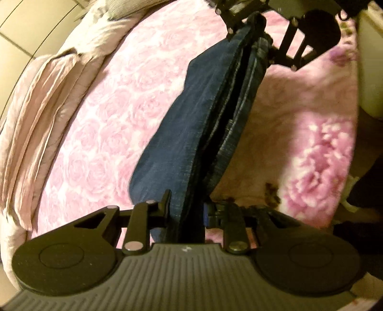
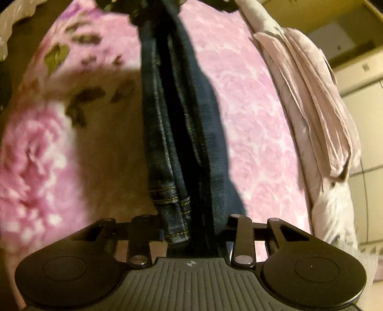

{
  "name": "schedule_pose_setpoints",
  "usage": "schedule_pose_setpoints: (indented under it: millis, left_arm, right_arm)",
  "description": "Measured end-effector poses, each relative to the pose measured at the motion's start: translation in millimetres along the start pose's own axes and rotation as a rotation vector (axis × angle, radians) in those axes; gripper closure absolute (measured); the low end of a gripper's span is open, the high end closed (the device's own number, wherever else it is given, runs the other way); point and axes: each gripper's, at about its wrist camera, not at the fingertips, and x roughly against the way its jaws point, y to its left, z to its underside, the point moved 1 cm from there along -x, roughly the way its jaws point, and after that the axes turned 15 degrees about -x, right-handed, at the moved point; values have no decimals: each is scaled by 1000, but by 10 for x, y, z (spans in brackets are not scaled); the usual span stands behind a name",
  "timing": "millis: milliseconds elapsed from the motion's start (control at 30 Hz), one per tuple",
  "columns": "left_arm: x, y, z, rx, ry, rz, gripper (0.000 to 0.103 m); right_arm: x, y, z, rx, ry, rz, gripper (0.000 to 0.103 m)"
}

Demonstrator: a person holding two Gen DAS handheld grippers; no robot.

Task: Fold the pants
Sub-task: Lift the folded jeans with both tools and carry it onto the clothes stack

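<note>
Item: pants (image 1: 191, 134), dark blue denim, folded lengthwise into a long narrow band. Location: strung between the two tools above a bed, sagging slightly toward the bedcover; whether the lowest part touches the cover cannot be told from these views.

Left tool (image 1: 189, 215): jaws narrowed onto one end of the denim band, fabric pinched between the fingers. In the right wrist view it (image 2: 153, 9) shows only as dark parts at the top edge, where the pants (image 2: 177, 119) run out of sight.

Right tool (image 2: 191, 229): jaws closed on the other end of the band, at the stitched hems with yellow thread. In the left wrist view it (image 1: 258, 31) appears at the far end, its black linkage gripping the bunched cloth.

Support: bedcover (image 1: 115, 100), pink with a pale rose pattern, spread flat under the pants. A second covering, floral blanket (image 2: 36, 148), with larger magenta blooms and dark leaves, lies along one side; blurred, so its edge is probably a fold, not certain.

Also present: pale pink pleated quilt (image 1: 40, 100), heaped along the far side of the bed. Beyond it, tiled floor (image 1: 21, 28).
</note>
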Motion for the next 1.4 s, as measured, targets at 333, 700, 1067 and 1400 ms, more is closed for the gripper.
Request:
schedule_pose_setpoints:
  millis: [333, 700, 1067, 1400]
  left_arm:
    - [719, 351, -807, -305, -186, 140, 83]
    - [1118, 1025, -3341, -557, -461, -88, 83]
    - [-642, 503, -5161, -557, -438, -291, 84]
    - [-1216, -52, -5012, -568, -340, -205, 85]
  right_arm:
    - [1376, -391, -4, -244, 170, -7, 75]
    - [2679, -1822, 1217, -448, 239, 367, 75]
    - [1981, -2932, 3170, -411, 198, 648, 72]
    - [1318, -2209, 3876, -493, 170, 490, 69]
